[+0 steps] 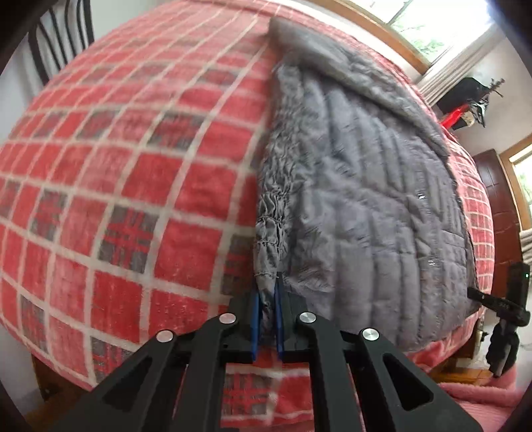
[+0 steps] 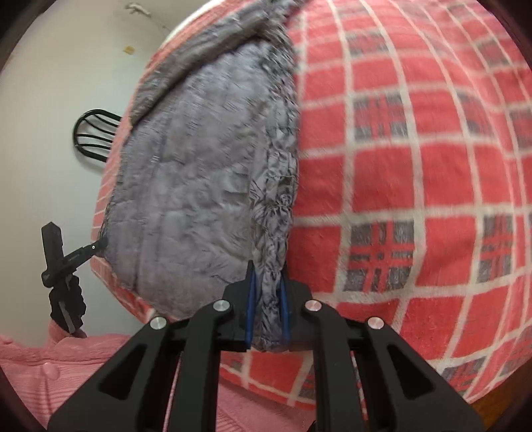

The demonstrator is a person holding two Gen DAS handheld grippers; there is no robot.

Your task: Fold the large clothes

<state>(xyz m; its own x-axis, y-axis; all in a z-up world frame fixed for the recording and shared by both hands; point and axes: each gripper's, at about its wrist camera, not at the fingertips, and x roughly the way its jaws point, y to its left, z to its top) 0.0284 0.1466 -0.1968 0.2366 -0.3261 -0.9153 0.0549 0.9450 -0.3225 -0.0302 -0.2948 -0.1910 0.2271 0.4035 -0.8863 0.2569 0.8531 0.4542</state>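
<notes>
Jacket (image 1: 365,186) flat on blanket (image 1: 133,166), near hem corners between left tongs (image 1: 267,299) and right tongs (image 2: 267,292)

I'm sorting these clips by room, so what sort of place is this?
Most likely a bedroom in a home. A grey quilted jacket lies on a red plaid blanket spread over what looks like a bed, with a curtained window beyond it and a dark wooden door to one side.

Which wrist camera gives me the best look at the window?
The left wrist view: the wood-framed window sits at its top right, daylight behind it. The right wrist view shows no window, only a bare white wall beside the grey quilted jacket.
</notes>
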